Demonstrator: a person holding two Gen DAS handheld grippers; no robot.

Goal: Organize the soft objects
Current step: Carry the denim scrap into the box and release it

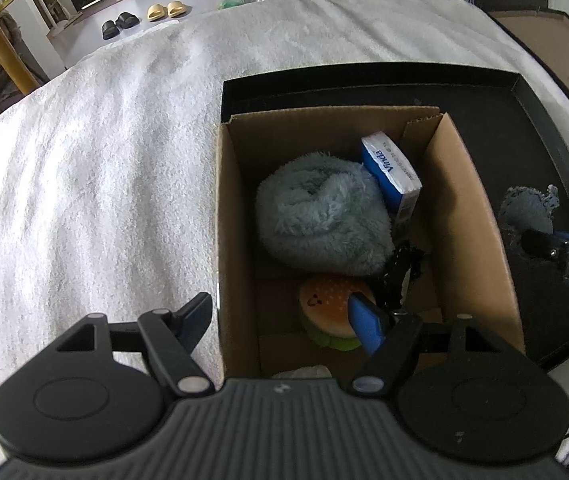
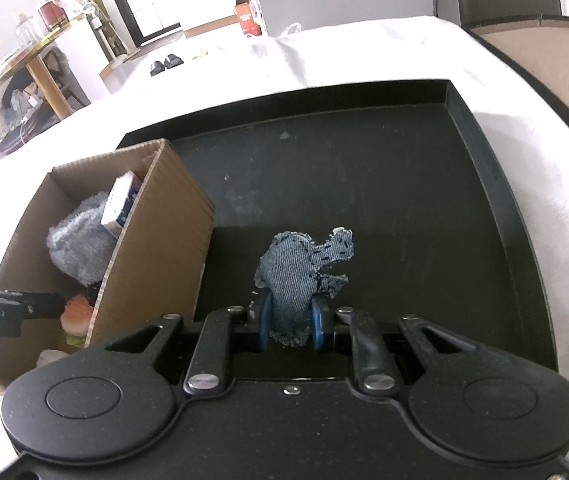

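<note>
A small denim stuffed piece (image 2: 296,272) sits between the blue pads of my right gripper (image 2: 290,320), which is shut on it just above the black tray (image 2: 484,160). This same piece (image 1: 528,208) shows at the right edge of the left wrist view. A cardboard box (image 1: 464,220) stands on the tray's left part. It holds a fluffy grey-blue towel (image 1: 320,212), a blue tissue pack (image 1: 392,172), a burger plush (image 1: 332,312) and a black lace item (image 1: 400,276). My left gripper (image 1: 280,320) is open astride the box's left wall, with one finger over the burger.
A white fluffy cloth (image 1: 104,160) covers the surface around the tray. A brown board with a dark rim (image 2: 544,52) lies at the far right. Beyond the cloth's far edge are slippers (image 1: 120,24) on the floor and a gold-framed table (image 2: 40,52).
</note>
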